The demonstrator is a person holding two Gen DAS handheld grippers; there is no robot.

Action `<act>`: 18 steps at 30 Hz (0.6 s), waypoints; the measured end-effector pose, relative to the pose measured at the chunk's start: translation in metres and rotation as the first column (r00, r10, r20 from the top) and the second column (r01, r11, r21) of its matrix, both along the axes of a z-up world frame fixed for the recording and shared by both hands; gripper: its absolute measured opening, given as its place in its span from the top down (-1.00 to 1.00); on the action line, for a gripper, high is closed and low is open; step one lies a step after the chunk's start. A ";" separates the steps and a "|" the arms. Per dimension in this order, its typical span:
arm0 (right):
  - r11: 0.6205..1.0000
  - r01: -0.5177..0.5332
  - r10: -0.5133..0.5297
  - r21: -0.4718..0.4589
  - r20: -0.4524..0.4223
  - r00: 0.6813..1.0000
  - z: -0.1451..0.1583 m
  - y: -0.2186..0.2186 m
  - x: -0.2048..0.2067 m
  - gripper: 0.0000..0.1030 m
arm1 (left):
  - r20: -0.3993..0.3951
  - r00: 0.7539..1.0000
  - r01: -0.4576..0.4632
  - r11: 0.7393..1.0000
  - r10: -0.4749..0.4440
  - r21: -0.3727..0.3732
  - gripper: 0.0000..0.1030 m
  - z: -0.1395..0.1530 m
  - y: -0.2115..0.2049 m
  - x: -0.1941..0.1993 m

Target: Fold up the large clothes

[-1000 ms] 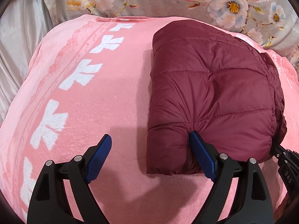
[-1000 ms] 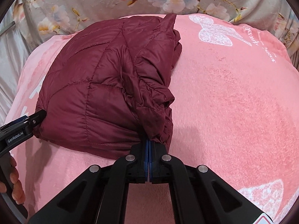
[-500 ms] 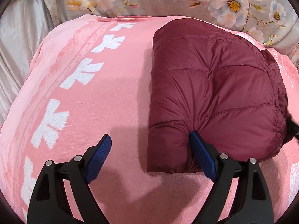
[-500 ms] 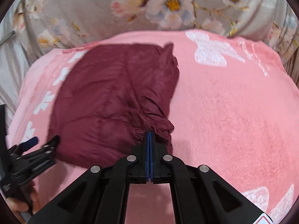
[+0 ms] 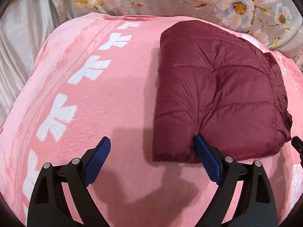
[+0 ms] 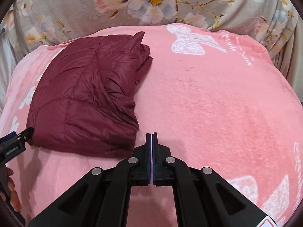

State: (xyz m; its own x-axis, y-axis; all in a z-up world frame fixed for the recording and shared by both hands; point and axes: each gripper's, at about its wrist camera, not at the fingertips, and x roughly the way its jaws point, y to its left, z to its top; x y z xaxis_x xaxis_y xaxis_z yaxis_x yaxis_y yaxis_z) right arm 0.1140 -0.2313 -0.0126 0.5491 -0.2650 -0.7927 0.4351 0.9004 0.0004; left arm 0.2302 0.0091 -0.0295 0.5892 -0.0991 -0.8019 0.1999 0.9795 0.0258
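A dark maroon quilted puffer jacket [image 5: 217, 98] lies folded into a thick, roughly rectangular bundle on a pink fleece blanket [image 5: 113, 98]. Stitched seams divide its shiny fabric into puffy panels, and the top layer is smooth apart from creases that fan out from one pinched spot on its near edge. In the right wrist view the jacket [image 6: 89, 96] sits on the left part of the blanket [image 6: 217, 104], its left and near edges fairly straight, while the right side shows loose stacked layers and a small pointed flap sticking up at the far corner.

The left tongs [image 5: 151, 158] stand wide apart; the right finger's blue pad [image 5: 207, 159] presses into the jacket's near edge, dimpling the padding, and the other pad rests over bare blanket. Nothing is clamped between them. The right tongs [image 6: 151, 155] are drawn together with only a thin slit between the pads and hold no fabric; they sit just beside the jacket's near right corner, over the blanket.

The blanket carries white bow and butterfly prints [image 6: 188, 41] and some script lettering. Behind it hangs a grey floral cloth [image 6: 151, 3].
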 end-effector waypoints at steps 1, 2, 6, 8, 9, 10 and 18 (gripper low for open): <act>1.000 -0.010 0.010 -0.006 0.011 1.000 0.003 0.004 -0.007 0.98 | 0.002 1.000 -0.006 1.000 0.006 -0.010 -0.69 0.002 0.001 -0.004; 1.000 -0.025 0.025 -0.002 0.014 1.000 0.004 0.009 -0.012 0.94 | 0.007 1.000 -0.009 1.000 0.009 -0.022 -0.69 0.003 0.002 -0.009; 0.996 -0.072 0.071 0.048 0.014 0.997 -0.002 0.024 -0.022 0.89 | 0.026 1.000 0.013 1.000 -0.012 -0.026 -0.69 0.001 -0.003 -0.032; 0.995 -0.084 0.083 0.062 0.014 0.996 -0.009 0.032 -0.026 0.65 | 0.029 0.999 0.023 1.000 -0.023 -0.020 -0.69 -0.004 -0.006 -0.043; 0.995 -0.082 0.081 0.055 0.017 0.997 -0.014 0.036 -0.030 0.50 | 0.030 0.999 0.025 0.999 -0.024 -0.021 -0.70 -0.006 -0.008 -0.048; 0.996 -0.077 0.076 0.049 0.023 0.997 -0.017 0.040 -0.033 0.11 | 0.032 0.999 0.032 0.999 -0.031 -0.028 -0.71 -0.010 -0.009 -0.055; 0.993 -0.120 0.121 -0.017 0.045 0.992 -0.030 0.064 -0.047 -0.38 | 0.071 0.995 0.070 0.997 -0.068 -0.023 -0.78 -0.028 -0.018 -0.084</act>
